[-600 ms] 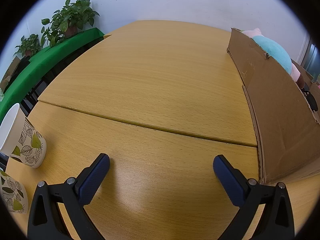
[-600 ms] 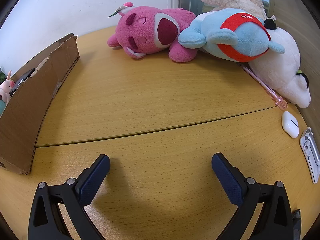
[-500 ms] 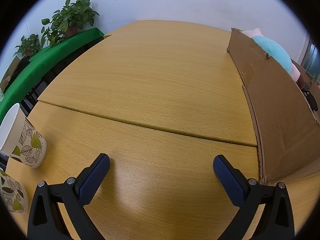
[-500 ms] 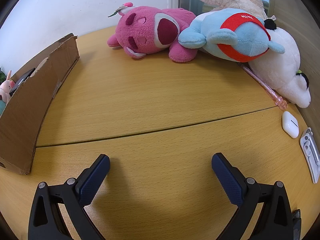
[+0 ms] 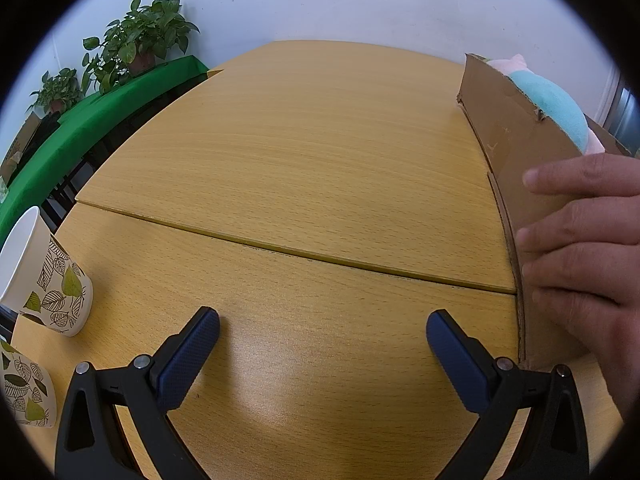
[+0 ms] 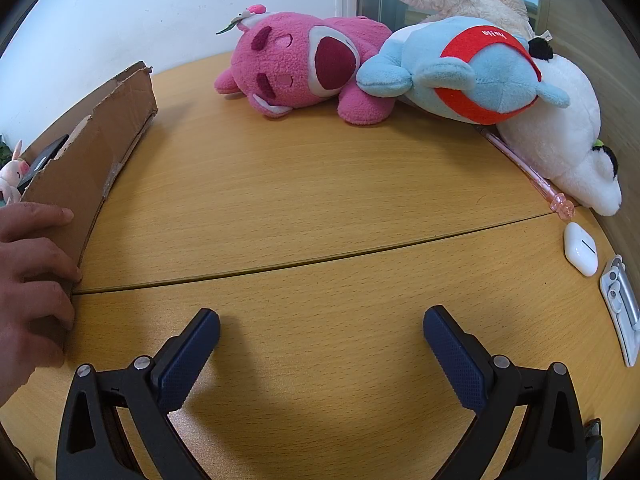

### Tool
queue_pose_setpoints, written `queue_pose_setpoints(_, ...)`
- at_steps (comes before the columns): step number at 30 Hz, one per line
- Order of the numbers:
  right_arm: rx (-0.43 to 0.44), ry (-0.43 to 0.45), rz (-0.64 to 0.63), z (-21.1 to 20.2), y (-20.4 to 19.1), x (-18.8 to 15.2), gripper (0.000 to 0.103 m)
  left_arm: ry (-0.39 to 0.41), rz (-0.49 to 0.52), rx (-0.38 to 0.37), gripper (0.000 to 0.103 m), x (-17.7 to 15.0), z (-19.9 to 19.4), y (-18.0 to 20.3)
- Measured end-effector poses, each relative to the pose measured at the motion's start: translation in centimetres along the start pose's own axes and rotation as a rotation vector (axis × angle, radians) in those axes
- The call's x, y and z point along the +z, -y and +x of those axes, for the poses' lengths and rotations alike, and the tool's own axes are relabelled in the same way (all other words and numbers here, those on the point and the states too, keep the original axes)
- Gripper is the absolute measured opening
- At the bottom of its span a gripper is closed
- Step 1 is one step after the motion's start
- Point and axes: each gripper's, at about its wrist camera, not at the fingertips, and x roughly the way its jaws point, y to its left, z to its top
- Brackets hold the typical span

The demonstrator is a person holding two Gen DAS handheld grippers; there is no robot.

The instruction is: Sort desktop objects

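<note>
My left gripper is open and empty over the wooden table. A cardboard box stands to its right, with a teal and pink plush inside. A bare hand rests on the box's near end; it also shows in the right wrist view. My right gripper is open and empty, with the box to its left. Far off lie a pink plush, a blue plush and a white plush.
Two leaf-print paper cups stand at the left table edge. A pink pen, a white earbud case and a white clip-like device lie at the right. Potted plants stand on a green shelf beyond the table.
A bare hand has come into both views and now rests on the near end of the cardboard box. Both grippers have stayed in place.
</note>
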Motion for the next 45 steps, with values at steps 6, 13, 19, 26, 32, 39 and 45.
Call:
queue_pose_setpoints(6,0.000,0.000,0.001,0.12,-0.01,0.02,0.103,0.000,0.000,0.000,0.103,-0.01,-0.03,-0.02)
queue_pose_setpoints(13,0.000,0.000,0.001,0.10,-0.02,-0.01,0.103,-0.001,0.000,0.000,0.103,0.03,-0.02,-0.04)
queue_pose_setpoints(19,0.000,0.000,0.001,0.12,-0.02,0.02,0.103,-0.001,-0.001,0.000,0.103,0.05,0.02,-0.06)
queue_pose_setpoints(26,0.001,0.000,0.001,0.11,-0.10,-0.03,0.103,-0.001,-0.001,-0.001,0.103,0.06,0.05,-0.06)
queue_pose_setpoints(32,0.000,0.000,0.000,0.02,-0.13,-0.07,0.103,0.000,-0.002,-0.001,0.103,-0.06,0.40,-0.46)
queue_pose_setpoints(39,0.000,0.000,0.000,-0.04,-0.22,-0.16,0.103,0.000,-0.002,-0.001,0.103,-0.06,0.41,-0.44)
queue_pose_setpoints(45,0.000,-0.001,0.000,-0.04,-0.22,-0.29,0.103,0.000,-0.003,-0.002,0.103,-0.06,0.50,-0.42)
